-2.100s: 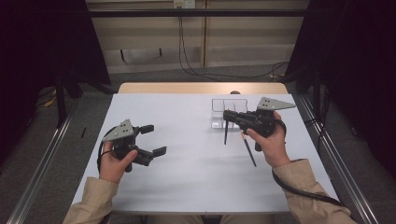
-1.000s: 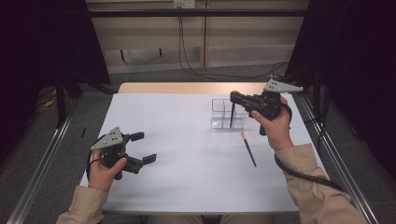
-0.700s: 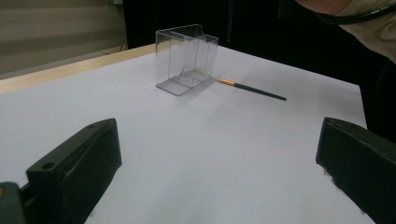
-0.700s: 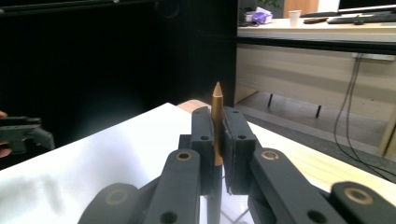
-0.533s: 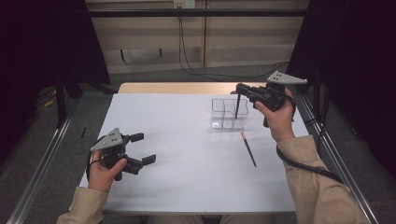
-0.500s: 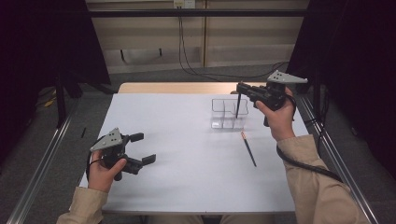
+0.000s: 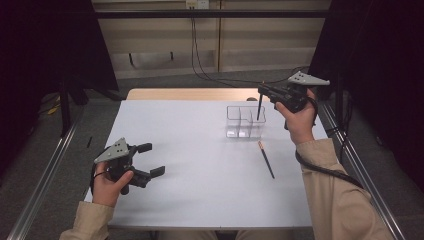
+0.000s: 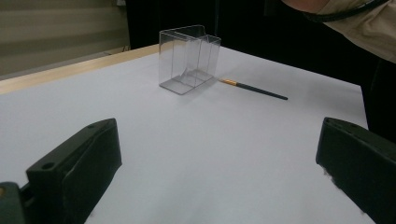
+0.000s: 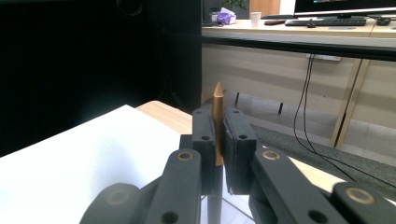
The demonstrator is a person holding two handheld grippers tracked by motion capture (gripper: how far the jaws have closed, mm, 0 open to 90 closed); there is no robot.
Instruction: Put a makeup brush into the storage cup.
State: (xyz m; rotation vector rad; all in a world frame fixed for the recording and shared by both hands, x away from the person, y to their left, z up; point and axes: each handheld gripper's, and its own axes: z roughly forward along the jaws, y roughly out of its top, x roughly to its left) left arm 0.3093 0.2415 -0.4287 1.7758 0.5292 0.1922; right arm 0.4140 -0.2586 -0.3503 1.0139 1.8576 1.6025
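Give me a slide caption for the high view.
Right gripper holds a paintbrush upright over the clear organizer.

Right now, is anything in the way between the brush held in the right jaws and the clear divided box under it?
Nothing visible. The thin dark brush hangs upright from the right gripper, its lower end over the clear plastic box's open top.

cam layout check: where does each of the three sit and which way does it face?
High view: above the person's side, looking forward and down on the table; forearms, both hands.
Left gripper view: on the left claw, facing the clear box and the brush on the table; open jaws.
Right gripper view: on the right claw, facing past the table's edge; jaws shut on a brush.
Shared: high and left views show the box.
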